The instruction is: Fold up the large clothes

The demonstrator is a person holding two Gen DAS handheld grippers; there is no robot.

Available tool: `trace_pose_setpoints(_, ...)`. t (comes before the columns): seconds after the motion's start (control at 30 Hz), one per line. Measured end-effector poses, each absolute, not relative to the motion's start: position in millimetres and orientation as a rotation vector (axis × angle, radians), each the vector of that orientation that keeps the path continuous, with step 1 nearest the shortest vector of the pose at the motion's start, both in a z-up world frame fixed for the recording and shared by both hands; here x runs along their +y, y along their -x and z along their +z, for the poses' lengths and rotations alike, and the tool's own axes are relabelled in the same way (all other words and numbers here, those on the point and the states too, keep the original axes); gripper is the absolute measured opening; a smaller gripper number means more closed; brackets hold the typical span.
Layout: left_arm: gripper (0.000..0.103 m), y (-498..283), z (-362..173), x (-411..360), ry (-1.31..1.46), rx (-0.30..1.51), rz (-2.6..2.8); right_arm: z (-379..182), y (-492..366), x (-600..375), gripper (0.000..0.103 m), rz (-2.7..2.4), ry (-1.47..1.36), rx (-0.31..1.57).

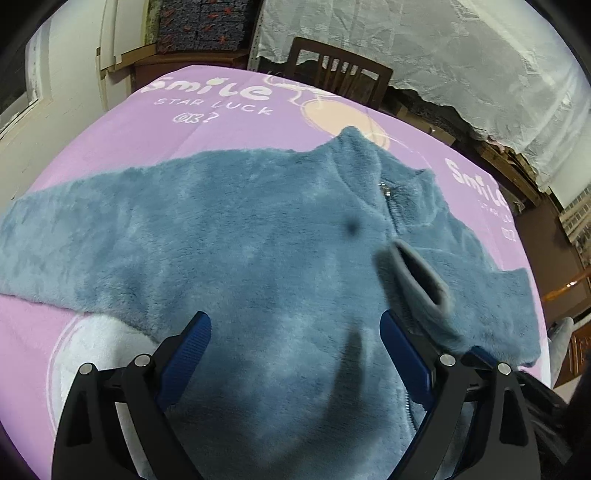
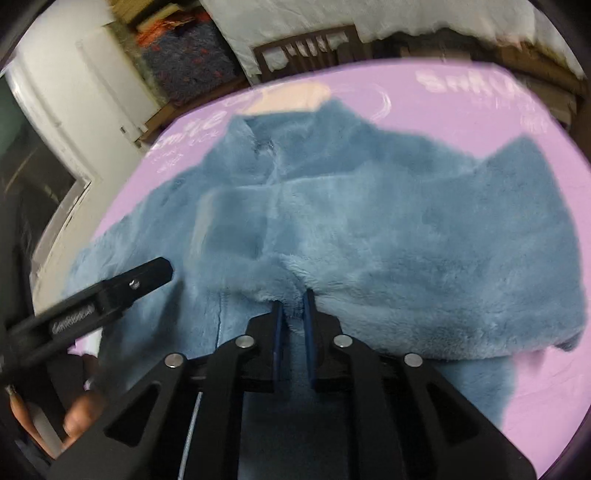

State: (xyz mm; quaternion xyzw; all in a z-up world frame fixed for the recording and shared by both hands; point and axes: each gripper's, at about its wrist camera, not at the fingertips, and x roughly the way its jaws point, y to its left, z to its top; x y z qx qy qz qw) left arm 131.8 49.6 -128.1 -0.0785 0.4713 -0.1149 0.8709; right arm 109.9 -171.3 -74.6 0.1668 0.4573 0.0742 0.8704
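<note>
A fluffy blue zip-up fleece jacket (image 1: 229,236) lies front-up on a purple printed blanket (image 1: 122,133). Its left sleeve stretches out to the left. The other sleeve is folded across the chest, its cuff (image 1: 421,273) lying near the zipper (image 1: 388,199). My left gripper (image 1: 295,328) is open and empty, hovering over the lower front of the jacket. In the right wrist view my right gripper (image 2: 293,299) is shut on a fold of the jacket (image 2: 369,221) fleece at the folded sleeve. The left gripper's finger (image 2: 122,284) shows at the left there.
A wooden chair (image 1: 340,70) stands at the far edge of the blanket-covered surface, with a white lace curtain (image 1: 461,55) behind it. A cabinet with dark patterned fabric (image 1: 199,26) is at the far left. The blanket (image 2: 517,387) extends right of the jacket.
</note>
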Motion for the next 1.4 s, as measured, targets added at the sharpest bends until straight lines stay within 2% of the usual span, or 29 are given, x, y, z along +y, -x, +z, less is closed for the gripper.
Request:
trace_pose_setpoints(0.07, 0.092, -128.1, -124.1, 46.5, 0.169, 0.983, -0.282, -59.7, -94.5, -178.8, 0.032, 0.190, -0.373, 0.909)
trace_pose_setpoints(0.27, 0.080, -119.4, -115.9, 34.4, 0.228, 1.028, -0.496, -35.7, -55.0, -247.5, 0.033, 0.023, -0.417, 0.738)
trace_pose_setpoints(0.5, 0.078, -129.8, -118.6, 4.2, 0.208, 1.060, -0.513, -55.1, -40.1, -321.3, 0.034, -0.007, -0.674, 0.690)
trace_pose_setpoints(0.53, 0.071, -134.9, -120.9, -1.2, 0.205, 1.077, -0.511, -54.4, -39.2, -326.1, 0.034, -0.002, -0.694, 0.683)
trace_pose_setpoints(0.6, 0.050, -143.3, -124.5, -14.1, 0.191, 1.111, -0.522, -56.5, -34.9, -332.4, 0.034, -0.008, -0.700, 0.679)
trace_pose_setpoints(0.63, 0.032, -146.5, -125.8, -21.2, 0.168, 1.122, -0.518, -56.7, -33.4, -335.6, 0.034, -0.019, -0.701, 0.679)
trace_pose_setpoints(0.67, 0.022, -149.8, -126.7, -24.0, 0.146, 1.124, -0.507, -57.4, -31.9, -339.7, 0.034, -0.033, -0.707, 0.679)
trace_pose_setpoints(0.73, 0.016, -152.0, -123.9, -30.4, 0.110, 1.110, -0.483, -59.3, -28.9, -349.8, 0.034, -0.055, -0.727, 0.675)
trace_pose_setpoints(0.9, 0.014, -141.4, -78.0, -8.5, 0.066, 0.942, -0.412, -65.1, -26.0, -364.7, 0.028, -0.074, -0.779, 0.660)
trace_pose_setpoints(1.03, 0.014, -139.1, -57.4, 27.8, 0.077, 0.882, -0.366, -65.0, -27.7, -357.4, 0.026, -0.013, -0.797, 0.655)
trace_pose_setpoints(1.23, 0.015, -139.5, -88.5, 56.3, 0.073, 0.938, -0.320, -65.7, -54.7, -295.6, 0.014, 0.099, -0.621, 0.729)
trace_pose_setpoints(1.3, 0.016, -141.6, -109.2, 58.5, 0.068, 0.976, -0.310, -78.4, -70.3, -272.8, 0.008, 0.071, -0.512, 0.822)
trace_pose_setpoints(1.37, 0.021, -144.2, -126.9, 60.7, 0.069, 1.009, -0.297, -94.8, -78.8, -267.5, 0.000, 0.026, -0.474, 0.908)
trace_pose_setpoints(1.4, 0.023, -144.8, -131.2, 62.7, 0.073, 1.017, -0.294, -98.8, -79.7, -270.4, 0.000, 0.031, -0.494, 0.919)
